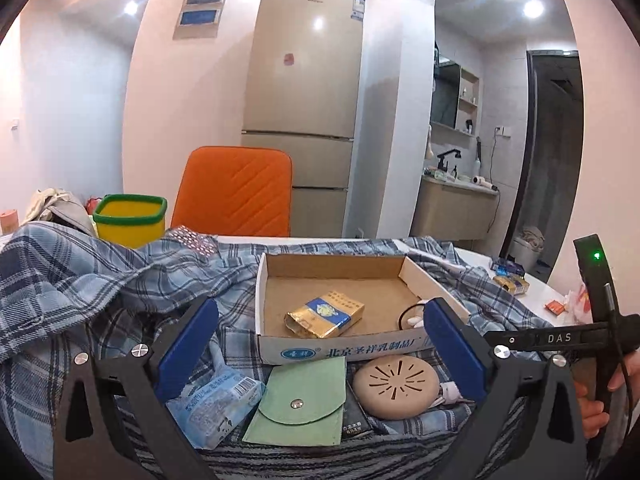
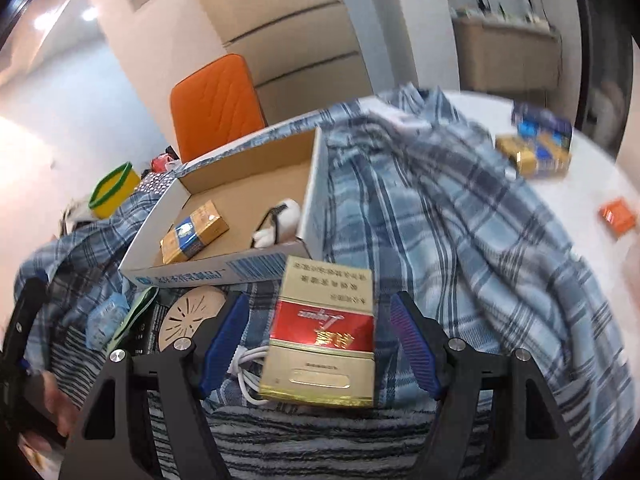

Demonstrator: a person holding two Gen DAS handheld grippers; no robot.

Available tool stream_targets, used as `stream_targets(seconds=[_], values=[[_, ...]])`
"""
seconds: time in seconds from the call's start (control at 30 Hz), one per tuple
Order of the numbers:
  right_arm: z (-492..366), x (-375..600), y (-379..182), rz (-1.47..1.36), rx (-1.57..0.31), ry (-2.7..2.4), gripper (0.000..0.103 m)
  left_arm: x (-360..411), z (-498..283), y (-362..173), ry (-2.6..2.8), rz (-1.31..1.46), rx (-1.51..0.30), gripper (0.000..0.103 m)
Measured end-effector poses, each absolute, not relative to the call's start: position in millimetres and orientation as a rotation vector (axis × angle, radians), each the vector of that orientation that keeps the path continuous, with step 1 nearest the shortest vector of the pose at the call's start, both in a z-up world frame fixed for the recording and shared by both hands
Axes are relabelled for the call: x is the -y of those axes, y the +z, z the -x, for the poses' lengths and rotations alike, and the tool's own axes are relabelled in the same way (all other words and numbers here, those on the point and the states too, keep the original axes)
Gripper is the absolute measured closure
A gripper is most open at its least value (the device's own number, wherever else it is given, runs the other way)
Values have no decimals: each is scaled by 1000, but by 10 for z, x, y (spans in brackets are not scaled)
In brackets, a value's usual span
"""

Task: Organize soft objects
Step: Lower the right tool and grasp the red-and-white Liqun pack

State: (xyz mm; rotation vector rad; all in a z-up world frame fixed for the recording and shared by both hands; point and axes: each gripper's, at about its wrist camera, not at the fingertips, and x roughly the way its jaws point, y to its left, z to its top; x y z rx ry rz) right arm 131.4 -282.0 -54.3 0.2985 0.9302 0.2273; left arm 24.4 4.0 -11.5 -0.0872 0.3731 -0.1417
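The left tool stands wide apart with nothing in it, above a blue tissue pack, a green snap pouch and a round beige disc lying on the plaid cloth just short of the cardboard tray. A blue-and-gold cigarette pack lies inside the tray, with bare floor around it. The right tool is parted around a red-and-gold cigarette pack, its pads clear of the sides, by the tray's near edge.
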Motion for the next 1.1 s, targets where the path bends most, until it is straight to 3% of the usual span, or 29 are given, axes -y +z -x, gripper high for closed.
stream_targets(seconds=[0.2,0.3,0.5,0.73,0.8,1.1], values=[[-1348,2766,-618,-297,-969,258,29,-33,-252,-134,-146,83,-382,1],[-1361,2744,-643,-285,-988,262,44,-44,-264,-142,-141,90,-392,1],[-1230,2672,-459,-208,-892,254,44,-108,-369,-171,-130,103,-457,1],[-964,2412,10,-106,-706,306,44,-252,-708,-447,-164,189,-700,1],[-970,2288,80,-74,-693,327,44,-231,-806,-548,-191,198,-773,10],[-1057,2013,-64,-26,-636,364,44,-285,-865,-676,-266,267,-854,13]])
